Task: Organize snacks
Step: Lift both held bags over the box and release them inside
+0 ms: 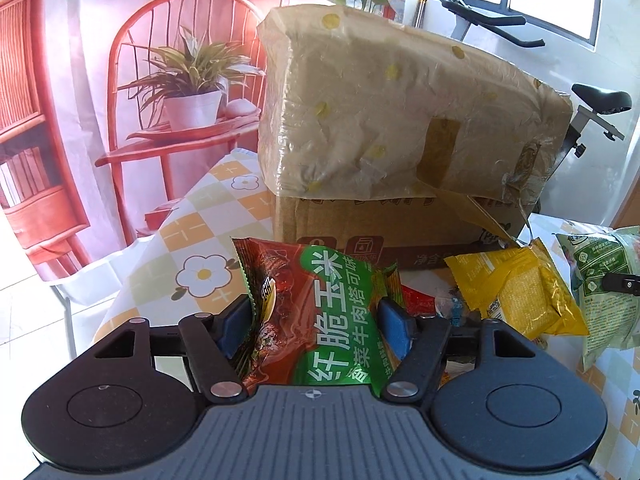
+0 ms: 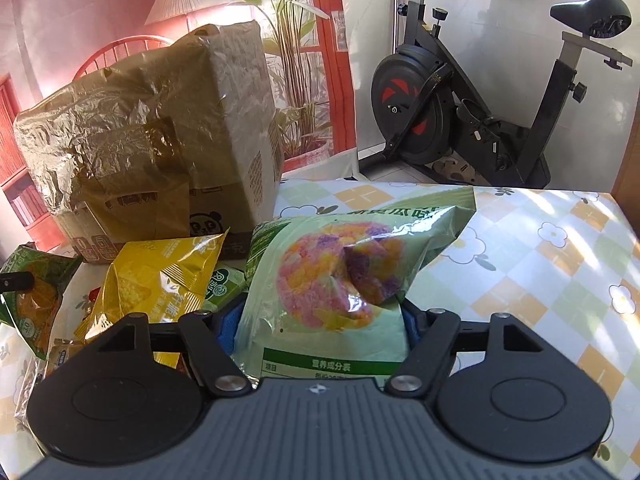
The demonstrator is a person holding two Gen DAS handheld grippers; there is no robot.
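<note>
On the left, my left hand-held gripper (image 1: pixel 316 320) pinches the red and green corn snack bag (image 1: pixel 316 312) between its blue pads, lifted above the table (image 1: pixel 188 236). I judge a steady, level carry best, since the crinkly film could slip. Ahead, the taped cardboard box (image 1: pixel 384 120) blocks forward travel, and the yellow packet (image 1: pixel 520 292) lies just beside it. To the right, my right hand-held gripper (image 2: pixel 320 324) clamps the pale green puffed-snack bag (image 2: pixel 352 264). Open tablecloth lies further right, ending at the table's far edge before the exercise bike (image 2: pixel 460 100).
</note>
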